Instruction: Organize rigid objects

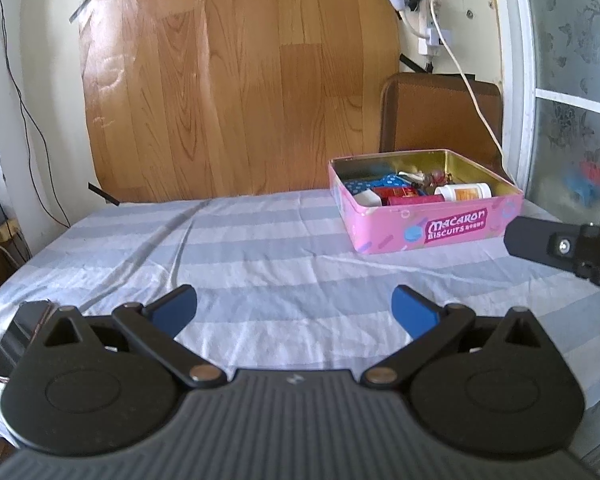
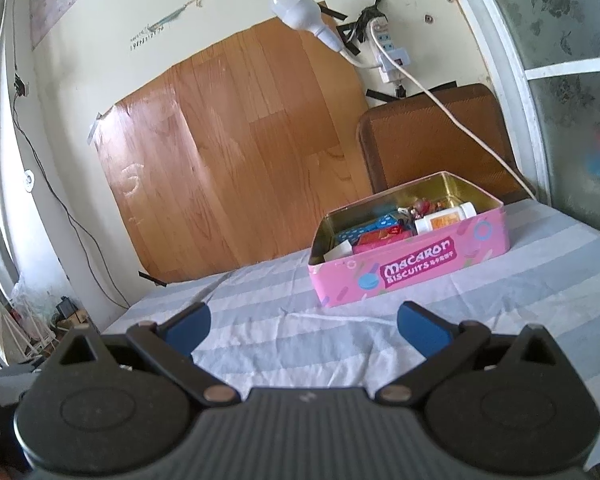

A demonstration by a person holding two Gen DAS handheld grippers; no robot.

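Note:
A pink "Macaron Biscuits" tin (image 1: 440, 228) (image 2: 412, 264) stands open on the striped sheet at the far right. Inside lie a white bottle with an orange label (image 1: 466, 191) (image 2: 446, 218), red packets (image 1: 404, 196) (image 2: 380, 236), a blue dotted item (image 1: 364, 185) and small bits I cannot identify. My left gripper (image 1: 296, 310) is open and empty, low over the sheet, well short and left of the tin. My right gripper (image 2: 304, 326) is also open and empty, just in front of the tin. A black part of the right gripper (image 1: 564, 246) shows at the right edge of the left wrist view.
The blue-and-white striped sheet (image 1: 240, 248) covers the surface. A wood-grain panel (image 1: 236, 80) leans on the wall behind, beside a brown chair back (image 1: 440, 112). A white cable (image 1: 476, 100) hangs from a wall power strip to behind the tin. A dark object (image 1: 24, 332) lies at the left edge.

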